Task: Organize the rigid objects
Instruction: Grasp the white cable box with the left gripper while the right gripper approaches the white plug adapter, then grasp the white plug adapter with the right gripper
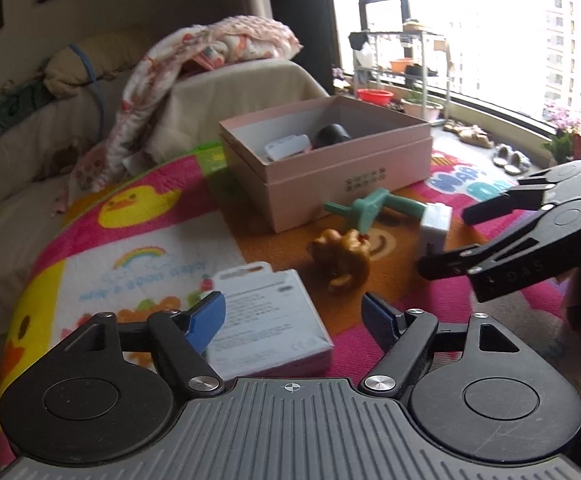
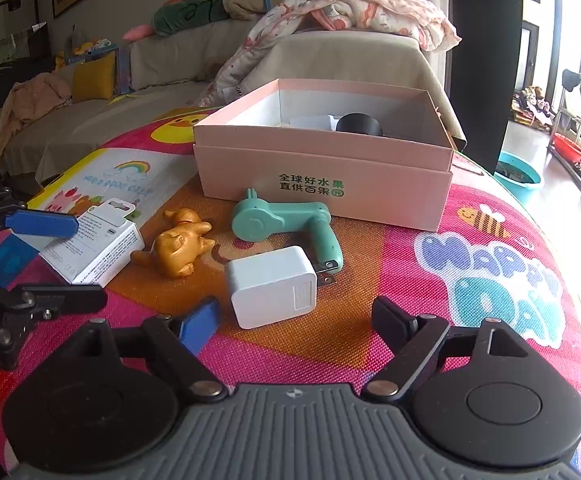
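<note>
An open pink box (image 1: 342,172) (image 2: 330,176) stands on the colourful play mat and holds a black round object (image 1: 332,134) (image 2: 360,124) and a white item (image 1: 286,146). In front of it lie a green hand-crank toy (image 1: 374,206) (image 2: 286,220), a golden animal figure (image 1: 344,256) (image 2: 180,246), a white plug adapter (image 1: 434,224) (image 2: 272,286) and a white retail box (image 1: 266,320) (image 2: 94,248). My left gripper (image 1: 293,316) (image 2: 54,262) is open over the retail box. My right gripper (image 2: 294,316) (image 1: 446,240) is open just before the adapter.
The play mat (image 2: 470,280) covers a low surface. A beige sofa (image 2: 162,60) with a floral blanket (image 2: 350,8) and cushions stands behind the box. A balcony with racks, basins and plants (image 1: 410,80) lies to the right.
</note>
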{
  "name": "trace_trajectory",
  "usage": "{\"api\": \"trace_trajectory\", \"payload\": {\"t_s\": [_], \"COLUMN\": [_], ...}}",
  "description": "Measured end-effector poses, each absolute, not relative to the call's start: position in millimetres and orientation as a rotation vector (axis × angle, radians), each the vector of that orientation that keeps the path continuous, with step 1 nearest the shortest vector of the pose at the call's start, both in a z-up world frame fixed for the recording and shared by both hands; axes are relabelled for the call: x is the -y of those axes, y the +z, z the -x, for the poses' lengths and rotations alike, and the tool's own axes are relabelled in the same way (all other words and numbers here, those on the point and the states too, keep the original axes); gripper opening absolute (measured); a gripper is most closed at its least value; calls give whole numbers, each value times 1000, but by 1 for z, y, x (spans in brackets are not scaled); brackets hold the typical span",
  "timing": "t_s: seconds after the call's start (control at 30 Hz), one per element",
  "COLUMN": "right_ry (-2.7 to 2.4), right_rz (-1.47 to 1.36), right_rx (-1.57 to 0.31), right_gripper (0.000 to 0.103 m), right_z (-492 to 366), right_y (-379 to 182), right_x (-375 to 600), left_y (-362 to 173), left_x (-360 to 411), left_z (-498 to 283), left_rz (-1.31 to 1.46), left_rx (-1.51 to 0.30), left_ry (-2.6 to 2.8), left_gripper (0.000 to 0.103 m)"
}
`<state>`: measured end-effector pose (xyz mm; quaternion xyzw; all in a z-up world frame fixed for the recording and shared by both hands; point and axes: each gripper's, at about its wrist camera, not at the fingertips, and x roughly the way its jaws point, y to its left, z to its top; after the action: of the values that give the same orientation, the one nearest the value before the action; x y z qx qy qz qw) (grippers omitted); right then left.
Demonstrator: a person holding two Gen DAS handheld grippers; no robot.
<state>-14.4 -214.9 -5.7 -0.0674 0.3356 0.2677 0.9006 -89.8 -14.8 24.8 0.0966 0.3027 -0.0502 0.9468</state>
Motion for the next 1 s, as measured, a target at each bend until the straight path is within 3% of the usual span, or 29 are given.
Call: {"api": "trace_trajectory", "payload": {"t_s": [0.37, 1.0], "right_ry": [554, 523], "right_rz": [140, 152], "right_rx": [-695, -685], "right_gripper": [85, 85], "right_z": [15, 16], "right_y": [-5, -5], "right_x": [215, 213], "left_y": [20, 1], "left_x": [-14, -10], "left_z": [76, 65], "left_rz": [18, 13], "left_rx": [-704, -707], "left_ry": [-100, -82], "left_gripper": [82, 83]}}
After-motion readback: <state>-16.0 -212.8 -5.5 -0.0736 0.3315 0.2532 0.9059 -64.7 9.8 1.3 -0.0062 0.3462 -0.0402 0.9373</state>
